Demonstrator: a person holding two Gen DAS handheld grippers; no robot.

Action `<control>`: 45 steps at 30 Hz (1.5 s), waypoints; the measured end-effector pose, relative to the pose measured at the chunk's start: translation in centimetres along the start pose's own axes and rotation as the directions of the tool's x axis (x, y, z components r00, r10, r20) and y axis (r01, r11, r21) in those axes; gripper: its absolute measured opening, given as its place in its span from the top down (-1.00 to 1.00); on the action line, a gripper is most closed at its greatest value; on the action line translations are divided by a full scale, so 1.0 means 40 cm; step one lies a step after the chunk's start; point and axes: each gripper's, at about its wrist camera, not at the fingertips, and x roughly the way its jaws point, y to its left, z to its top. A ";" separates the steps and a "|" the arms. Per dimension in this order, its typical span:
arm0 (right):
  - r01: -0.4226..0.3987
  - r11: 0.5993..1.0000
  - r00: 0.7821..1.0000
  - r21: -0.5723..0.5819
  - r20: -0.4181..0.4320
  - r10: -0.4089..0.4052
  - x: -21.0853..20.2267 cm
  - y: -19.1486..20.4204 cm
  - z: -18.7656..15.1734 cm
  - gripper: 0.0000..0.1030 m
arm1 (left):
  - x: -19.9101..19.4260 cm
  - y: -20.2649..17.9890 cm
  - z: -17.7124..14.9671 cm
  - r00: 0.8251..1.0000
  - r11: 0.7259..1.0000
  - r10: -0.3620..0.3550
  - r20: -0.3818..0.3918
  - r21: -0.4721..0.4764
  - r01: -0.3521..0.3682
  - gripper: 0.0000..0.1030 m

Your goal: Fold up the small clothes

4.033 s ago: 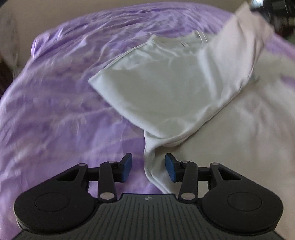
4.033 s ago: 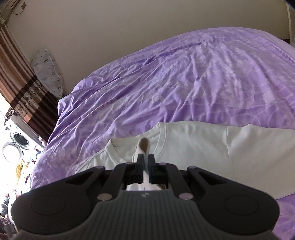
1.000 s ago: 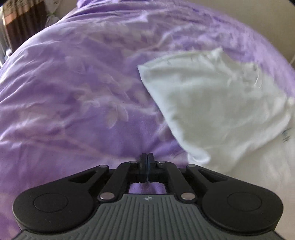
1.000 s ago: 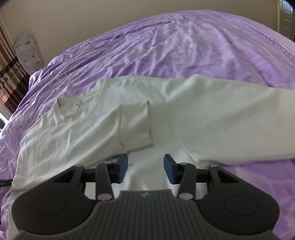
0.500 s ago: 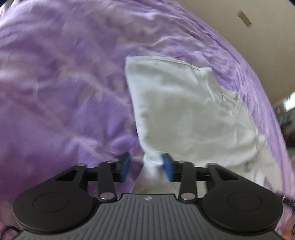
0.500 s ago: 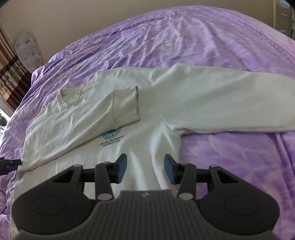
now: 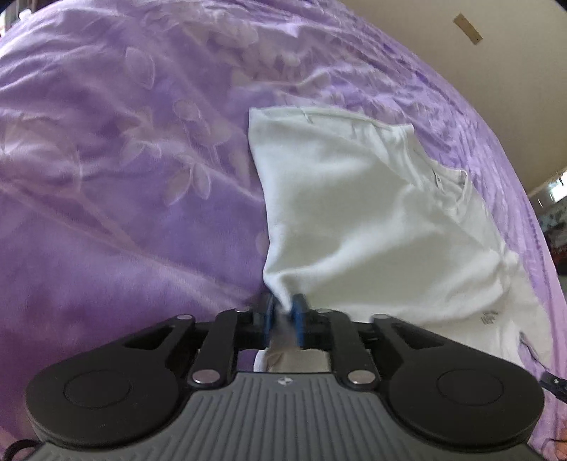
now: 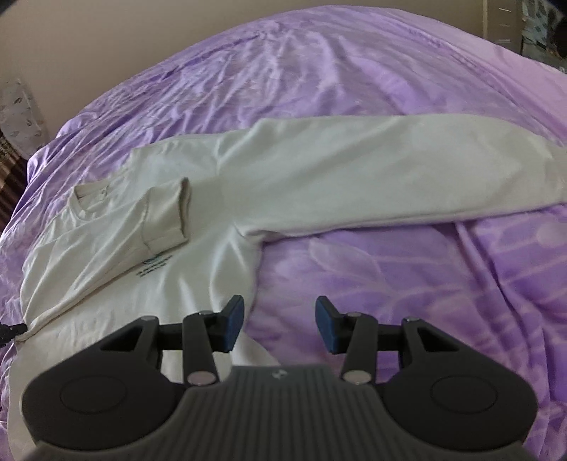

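Note:
A white long-sleeved shirt (image 8: 198,269) lies on the purple bedspread (image 8: 425,283). One sleeve (image 8: 156,216) is folded across the chest over a small green print. The other sleeve (image 8: 372,177) stretches out flat to the right. My right gripper (image 8: 280,324) is open and empty, low over the shirt's side edge under that sleeve. In the left wrist view my left gripper (image 7: 283,317) is shut on the shirt's left edge (image 7: 354,220), pinching a fold of white cloth between its blue pads.
The purple bedspread (image 7: 124,177) covers the whole bed, creased and leaf-patterned. A beige wall (image 8: 106,46) rises behind it. A patterned cushion (image 8: 21,110) and striped curtains stand at the far left. Cluttered shelves (image 8: 538,28) show at the top right.
My left gripper opened, moved onto the shirt's left edge and shut on it. My right gripper stayed open and drew back toward the shirt's lower right side.

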 end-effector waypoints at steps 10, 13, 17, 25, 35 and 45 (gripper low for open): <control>0.114 0.992 0.993 0.059 -0.014 -0.113 -0.044 -0.108 0.020 0.17 | -0.041 -0.014 -0.034 0.983 0.986 0.113 -0.143 0.134 -0.094 0.58; 0.121 0.985 0.992 0.120 0.007 -0.123 -0.088 -0.174 0.035 0.17 | -0.085 -0.041 -0.028 0.983 0.973 0.150 -0.105 0.191 -0.128 0.57; 0.092 0.955 0.989 0.280 0.084 -0.120 -0.163 -0.310 0.058 -0.05 | -0.172 -0.071 -0.005 0.996 0.976 0.086 0.011 0.201 -0.087 0.54; -0.046 0.737 0.961 0.674 0.231 -0.151 -0.193 -0.622 0.050 -0.18 | -0.189 -0.117 0.027 0.970 0.971 0.169 0.174 0.136 -0.194 0.45; -0.050 0.606 0.938 0.794 0.246 -0.245 -0.061 -0.764 0.089 0.02 | -0.165 -0.130 0.022 0.958 0.960 0.251 0.135 0.089 -0.264 0.45; 0.121 0.652 0.882 0.748 0.220 -0.417 0.014 -0.726 0.182 0.96 | -0.283 -0.115 -0.006 0.940 0.939 0.300 0.164 0.123 -0.321 0.43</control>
